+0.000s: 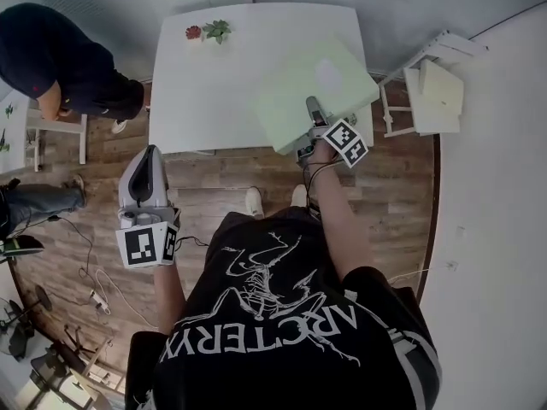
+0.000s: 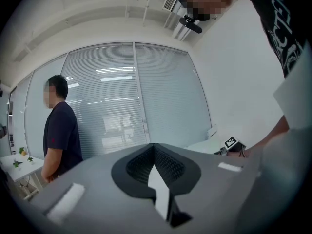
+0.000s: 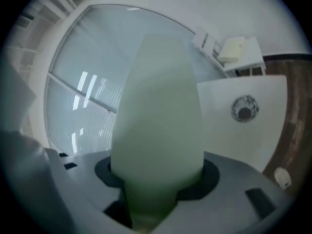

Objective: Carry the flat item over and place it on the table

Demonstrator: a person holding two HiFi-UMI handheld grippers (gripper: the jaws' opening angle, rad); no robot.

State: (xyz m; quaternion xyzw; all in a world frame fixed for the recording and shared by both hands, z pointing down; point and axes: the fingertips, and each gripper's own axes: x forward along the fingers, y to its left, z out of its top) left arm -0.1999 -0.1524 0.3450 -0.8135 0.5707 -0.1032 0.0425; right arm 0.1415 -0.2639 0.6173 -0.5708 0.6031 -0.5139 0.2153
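Observation:
A pale green flat board (image 1: 312, 88) lies slanted over the near right corner of the white table (image 1: 214, 84), part of it past the table's edge. My right gripper (image 1: 314, 109) is shut on the board's near edge. In the right gripper view the board (image 3: 156, 121) fills the middle and runs out from between the jaws. My left gripper (image 1: 151, 154) hangs over the wooden floor to the left of the table, pointing away from me. Its jaws (image 2: 155, 150) meet with nothing between them.
A small green plant (image 1: 217, 30) and a red item (image 1: 193, 32) sit at the table's far left. A person in a dark shirt (image 1: 77, 58) stands beyond the left corner. A white rack (image 1: 432, 92) with cream pads stands to the right. Cables (image 1: 94, 284) lie on the floor.

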